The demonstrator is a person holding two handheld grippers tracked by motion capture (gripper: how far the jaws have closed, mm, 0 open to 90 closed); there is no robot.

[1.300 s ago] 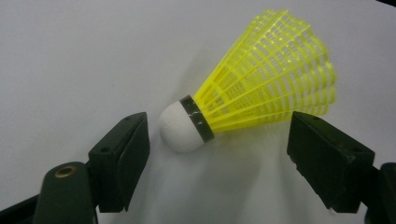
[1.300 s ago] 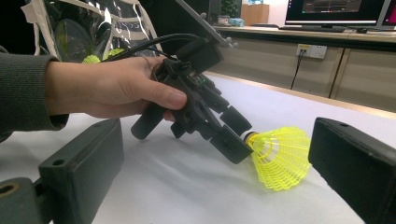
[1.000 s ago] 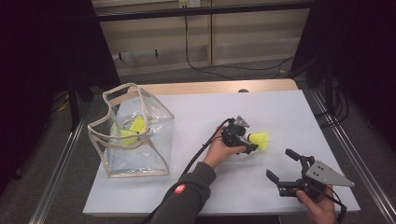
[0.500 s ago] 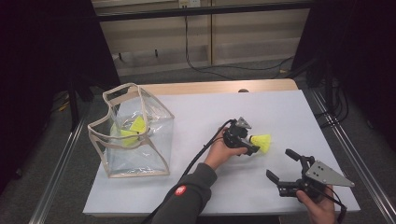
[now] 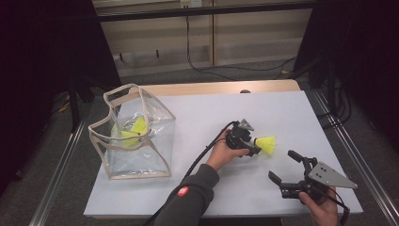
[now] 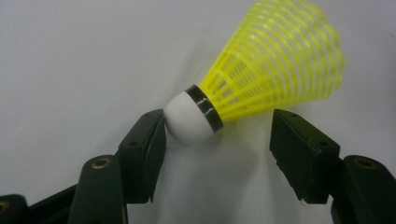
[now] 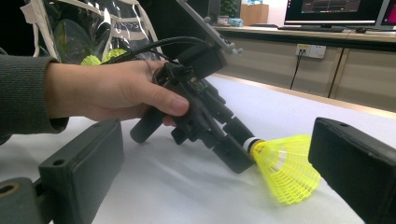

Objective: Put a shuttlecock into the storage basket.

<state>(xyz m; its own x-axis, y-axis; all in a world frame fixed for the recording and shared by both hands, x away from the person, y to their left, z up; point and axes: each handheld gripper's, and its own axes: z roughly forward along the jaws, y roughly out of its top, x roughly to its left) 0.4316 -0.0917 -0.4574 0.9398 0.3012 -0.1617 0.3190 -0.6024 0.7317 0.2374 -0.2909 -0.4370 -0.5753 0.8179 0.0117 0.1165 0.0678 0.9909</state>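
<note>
The left gripper (image 6: 217, 140) has been closing on a yellow shuttlecock (image 6: 261, 79): one finger (image 6: 144, 149) touches its white tip, the other stands clear. The right gripper (image 5: 287, 167) waits nearby, fingers wide and empty.

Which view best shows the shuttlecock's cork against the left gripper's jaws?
The left gripper view: the shuttlecock fills it, cork touching one jaw, the other apart. The right gripper view shows it side-on; the high view shows it small.

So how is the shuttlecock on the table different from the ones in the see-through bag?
The shuttlecock on the table lies out in the open, its white nose between the jaws of the left hand-held gripper, which have just been closing. The shuttlecocks in the clear bag sit piled together behind clear plastic, away from both hand-held grippers. Both are bright yellow.
</note>
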